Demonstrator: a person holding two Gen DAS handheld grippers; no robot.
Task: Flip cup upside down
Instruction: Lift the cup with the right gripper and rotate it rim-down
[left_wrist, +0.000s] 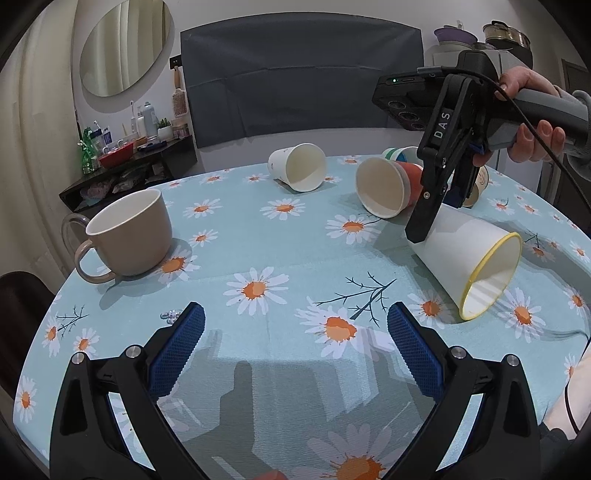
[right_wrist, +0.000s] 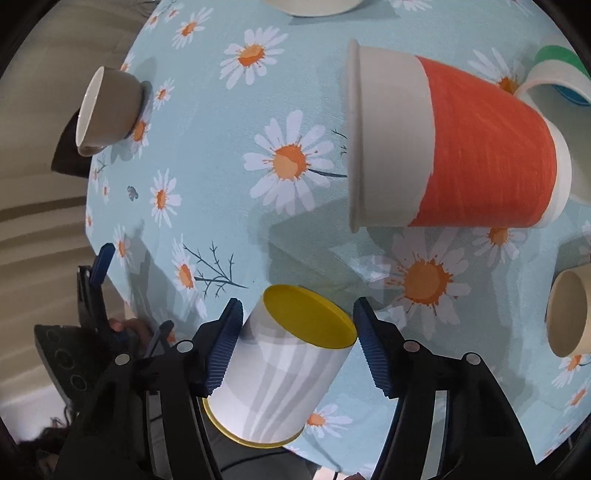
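The yellow-rimmed white cup (left_wrist: 469, 258) lies on its side near the right edge of the table (left_wrist: 280, 258), its open mouth turned toward the near edge; the right tongs (right_wrist: 297, 343) straddle its closed yellow base, the left pad (right_wrist: 221, 354) against the cup wall, the right pad (right_wrist: 373, 350) just beside the base with a sliver of gap, so the tongs stand fairly wide and I cannot tell that they grip it; the left tongs (left_wrist: 295, 347) hang wide and empty above the near edge of the table; a beige mug (left_wrist: 129, 232) stands upright toward the left edge; a white paper cup (left_wrist: 299, 166) lies on its side by the far edge, and an orange-banded cup (right_wrist: 458, 147) lies on its side just behind the yellow-rimmed one.
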